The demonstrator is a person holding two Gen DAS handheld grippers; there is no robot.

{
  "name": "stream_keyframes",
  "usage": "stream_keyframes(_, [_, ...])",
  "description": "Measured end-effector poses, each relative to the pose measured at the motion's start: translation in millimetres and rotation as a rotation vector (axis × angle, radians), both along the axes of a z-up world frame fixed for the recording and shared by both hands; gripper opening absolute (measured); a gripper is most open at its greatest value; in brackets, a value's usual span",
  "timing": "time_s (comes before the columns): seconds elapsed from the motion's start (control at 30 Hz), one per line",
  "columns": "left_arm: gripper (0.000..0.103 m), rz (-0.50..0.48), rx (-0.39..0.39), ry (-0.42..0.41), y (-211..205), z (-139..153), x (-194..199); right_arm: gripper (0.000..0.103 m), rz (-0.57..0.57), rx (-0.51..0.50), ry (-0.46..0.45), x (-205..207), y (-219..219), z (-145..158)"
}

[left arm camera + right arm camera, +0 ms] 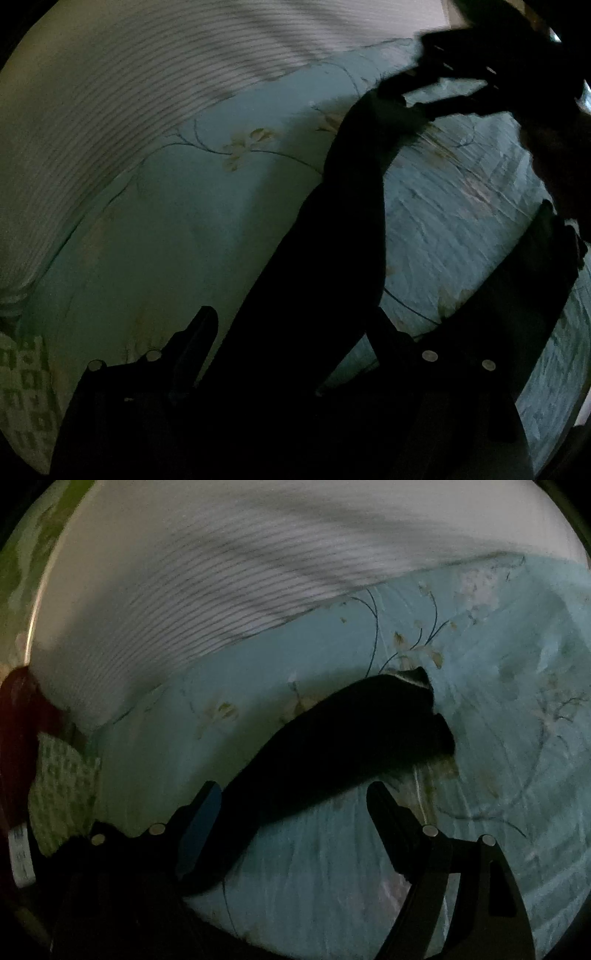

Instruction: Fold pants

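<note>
Pants (332,236) lie as a long dark band across the left wrist view, running from between the left gripper (295,325) fingers up and to the right over a pale blue floral bedsheet (177,221). The jaws of this gripper stand spread, with the dark cloth passing between them; whether either finger touches the fabric cannot be told in the dim light. At the upper right the right gripper (461,85) shows as a blurred dark shape over the far end of the pants, and its jaws cannot be read from here. A white ribbed cover (110,92) fills the upper left beyond the sheet. In the right wrist view the pants (351,734) stretch from the lower left, beside the left-hand finger of the right gripper (295,801), toward the middle, ending in a hem with a pale edge on the bedsheet (498,701). The jaws here are spread wide, with only sheet and the edge of the cloth between them. The ribbed cover (221,590) arcs across the top, and a green patterned cloth (62,786) sits at the left edge.
</note>
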State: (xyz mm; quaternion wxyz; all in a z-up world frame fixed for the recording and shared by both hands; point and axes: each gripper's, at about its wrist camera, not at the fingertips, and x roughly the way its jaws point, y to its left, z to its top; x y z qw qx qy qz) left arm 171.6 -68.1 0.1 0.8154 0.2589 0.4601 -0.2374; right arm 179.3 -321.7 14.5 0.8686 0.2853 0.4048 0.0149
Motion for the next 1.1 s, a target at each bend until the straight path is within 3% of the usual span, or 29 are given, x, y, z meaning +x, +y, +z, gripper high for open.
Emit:
stream_keyframes(0.27, [0.076,-0.096,0.039,0.058,0.1,-11.8,1.6,0.080,-0.016,0.086,0.133,47.1,-11.5,-16.0])
stream_keyframes(0.33, [0.075,-0.114,0.059,0.074,0.1,-19.4,2.9,0.067,-0.035,0.097,0.150,53.5,-16.2,-18.1])
stream_keyframes(0.37, [0.066,-0.120,0.065,0.087,0.3,-22.3,2.6,0.061,-0.046,0.095,0.155,54.1,-18.5,-18.0])
stream_keyframes(0.4, [0.046,-0.127,0.076,0.107,1.4,-25.6,2.8,0.044,-0.051,0.094,0.157,53.7,-19.9,-17.6])
stream_keyframes(0.43, [0.033,-0.135,0.089,0.137,1.4,-30.4,3.3,0.027,-0.056,0.092,0.156,52.9,-21.9,-17.2])
stream_keyframes(0.47, [0.019,-0.140,0.093,0.167,2.0,-34.0,3.3,0.019,-0.055,0.091,0.152,51.3,-22.7,-16.3])
stream_keyframes(0.5, [0.016,-0.144,0.089,0.174,2.7,-34.0,2.5,0.009,-0.057,0.083,0.151,49.0,-23.6,-14.5])
stream_keyframes(0.67, [0.007,-0.132,0.027,0.159,16.5,-18.5,-3.3,0.006,-0.069,0.068,0.120,23.1,-28.2,1.4])
stream_keyframes(0.9, [0.006,-0.082,-0.102,0.137,47.0,22.2,-17.9,0.006,-0.121,0.130,0.073,-25.7,-30.2,16.0])
stream_keyframes(1.1, [0.006,-0.066,-0.172,0.118,57.9,45.4,-51.2,0.006,-0.181,0.193,0.026,-92.9,-25.8,25.0])
